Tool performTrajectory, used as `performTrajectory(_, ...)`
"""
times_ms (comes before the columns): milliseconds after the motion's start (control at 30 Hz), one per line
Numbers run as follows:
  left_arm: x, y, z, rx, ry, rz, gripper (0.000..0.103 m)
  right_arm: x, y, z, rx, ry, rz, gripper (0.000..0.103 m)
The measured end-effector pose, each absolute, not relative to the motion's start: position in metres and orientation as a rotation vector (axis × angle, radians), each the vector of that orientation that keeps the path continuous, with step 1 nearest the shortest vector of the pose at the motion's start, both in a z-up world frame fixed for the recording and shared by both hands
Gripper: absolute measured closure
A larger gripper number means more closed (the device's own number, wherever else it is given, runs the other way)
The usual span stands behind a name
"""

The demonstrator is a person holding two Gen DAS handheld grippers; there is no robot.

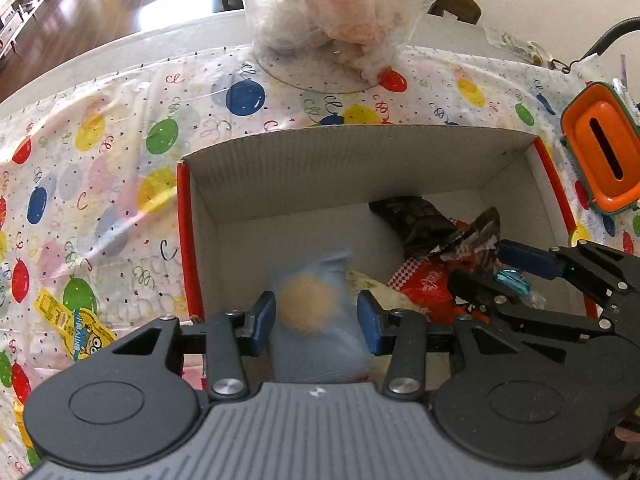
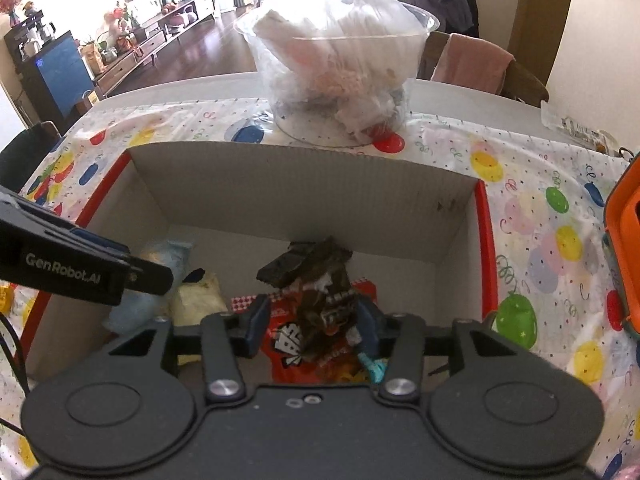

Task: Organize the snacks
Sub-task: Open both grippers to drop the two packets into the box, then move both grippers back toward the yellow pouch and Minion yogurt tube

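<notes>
An open cardboard box (image 1: 360, 140) (image 2: 300, 160) with red outer sides stands on the balloon-print cloth. My left gripper (image 1: 317, 316) hangs over its left half, jaws apart. A pale blue packet (image 1: 320, 312) with an orange disc shows blurred between and below its pads, loose; it also shows in the right wrist view (image 2: 168, 256) on the box floor. My right gripper (image 2: 312, 326) (image 1: 478, 266) is over the right half, open. A crumpled dark brown wrapper (image 2: 326, 308) stands between its fingers, clear of the left pad. Under it lie an orange-red packet (image 2: 286, 344) and a yellow one (image 2: 200, 300).
Behind the box stands a clear plastic bowl (image 1: 340, 20) (image 2: 340, 72) stuffed with bags. An orange slotted container (image 1: 600, 152) sits to the right. A yellow cartoon packet (image 1: 76, 320) lies on the cloth at the left. A dark packet (image 2: 296, 264) leans near the box's far wall.
</notes>
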State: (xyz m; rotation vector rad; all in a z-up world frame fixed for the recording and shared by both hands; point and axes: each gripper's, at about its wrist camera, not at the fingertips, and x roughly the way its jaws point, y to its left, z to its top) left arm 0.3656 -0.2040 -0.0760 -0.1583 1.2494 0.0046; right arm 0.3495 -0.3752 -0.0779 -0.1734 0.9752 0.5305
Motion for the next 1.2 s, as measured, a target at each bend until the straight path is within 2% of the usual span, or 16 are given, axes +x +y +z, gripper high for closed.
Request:
performTrajectory(133,0.360,-0.203,-0.071,-0.178,1.221,-0.001,0.051,0.344,-0.377,-0.072,-0.177,0.959,0.539,0.047)
performTrajectory(500,0.334,-0.202,-0.044,-0.180,1.107,-0.019,0.050,0.327,-0.387,-0.046,-0.155,0.910,0.574,0.034)
performTrajectory(567,0.328,-0.202,-0.037,-0.174,1.080,-0.029,0.041,0.323,-0.388,-0.041,-0.148,0.892,0.581,0.029)
performTrajectory(633,0.321,-0.202,-0.030,-0.163,1.049,-0.036,0.039,0.319,-0.390,-0.035,-0.147,0.872,0.579,0.027)
performTrajectory(800,0.303,-0.199,-0.018,-0.148,0.999,-0.051,0.038,0.311,-0.394,-0.023,-0.119,0.850,0.594,0.021)
performTrajectory(867,0.296,-0.197,-0.013,-0.151,0.979,-0.047,0.034,0.307,-0.394,-0.019,-0.113,0.840,0.601,0.018)
performTrajectory(1200,0.257,-0.177,0.005,-0.153,0.877,-0.034,0.029,0.280,-0.385,0.003,-0.056,0.789,0.642,0.005)
